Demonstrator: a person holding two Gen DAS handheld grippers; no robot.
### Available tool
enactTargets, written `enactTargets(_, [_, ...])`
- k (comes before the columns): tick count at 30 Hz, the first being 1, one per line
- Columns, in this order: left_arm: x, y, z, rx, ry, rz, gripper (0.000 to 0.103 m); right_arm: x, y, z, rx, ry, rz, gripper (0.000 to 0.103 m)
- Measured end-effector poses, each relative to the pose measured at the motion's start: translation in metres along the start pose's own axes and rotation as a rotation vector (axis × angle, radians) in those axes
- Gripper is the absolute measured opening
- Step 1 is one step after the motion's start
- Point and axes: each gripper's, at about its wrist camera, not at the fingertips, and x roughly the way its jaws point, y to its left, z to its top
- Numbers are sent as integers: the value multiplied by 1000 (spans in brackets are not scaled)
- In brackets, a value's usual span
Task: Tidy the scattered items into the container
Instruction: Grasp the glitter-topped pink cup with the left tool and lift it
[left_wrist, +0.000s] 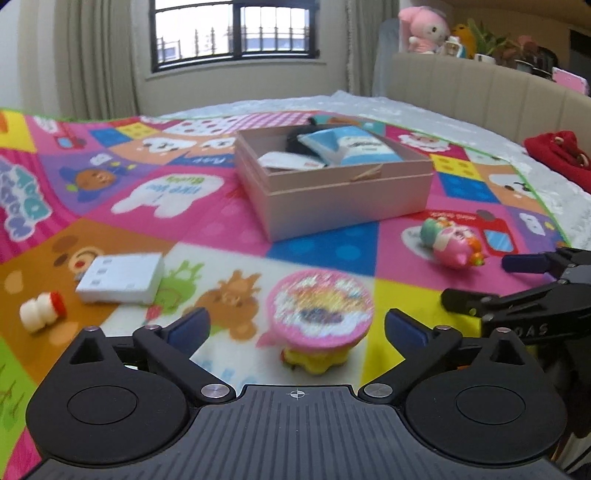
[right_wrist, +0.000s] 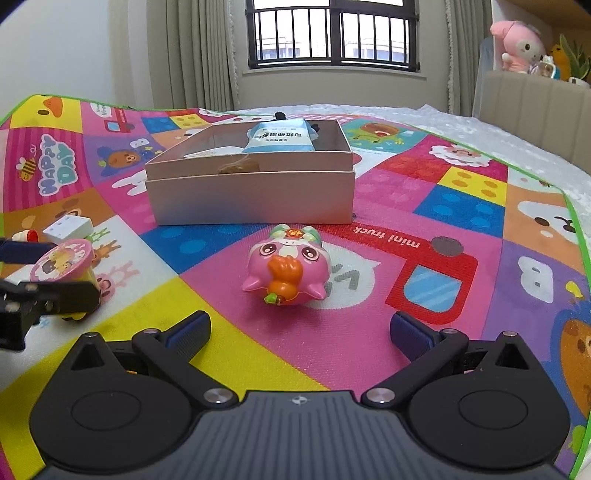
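Note:
A pink open box (left_wrist: 343, 201) (right_wrist: 251, 197) stands on the colourful play mat and holds a blue packet (left_wrist: 354, 147) (right_wrist: 279, 138), a white card and a dark item. My left gripper (left_wrist: 295, 328) is open, with a yellow jelly cup with a pink lid (left_wrist: 319, 314) (right_wrist: 61, 262) between its fingers, the pads clear of it. My right gripper (right_wrist: 299, 328) is open just before a pink cat toy (right_wrist: 286, 269) (left_wrist: 452, 242) lying on the mat. A white block (left_wrist: 122, 277) (right_wrist: 68, 227) and a small white bottle with a red cap (left_wrist: 42, 312) (right_wrist: 26, 235) lie at the left.
The play mat (left_wrist: 325, 254) (right_wrist: 424, 302) covers a bed with a white quilt. A red cloth (left_wrist: 557, 155) lies at the far right by the padded headboard (left_wrist: 480, 92). Plush toys and plants stand on the shelf behind. A window and curtains are at the back.

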Motion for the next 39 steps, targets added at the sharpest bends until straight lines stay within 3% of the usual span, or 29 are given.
enactTargets(5, [5,4,-16,19,22,115,103,0,4,-2,-30,-7,-13,103])
enactTargets(9, [4,20,-19,-84,43,68,103,0,7,-4,-50,-24,-29,103])
enactTargets(15, [4,14,-21,-47,35,89,103,0,8,-5,-60,-31,-37,103])
enactTargets(35, [1,15,-30,-62,-17,83,103,-1,13,-6,-85,-44,-58,103])
enactTargets(39, [-12,28,-25,-73,-11,5,103,-1,13,-6,-89,-47,-63,103])
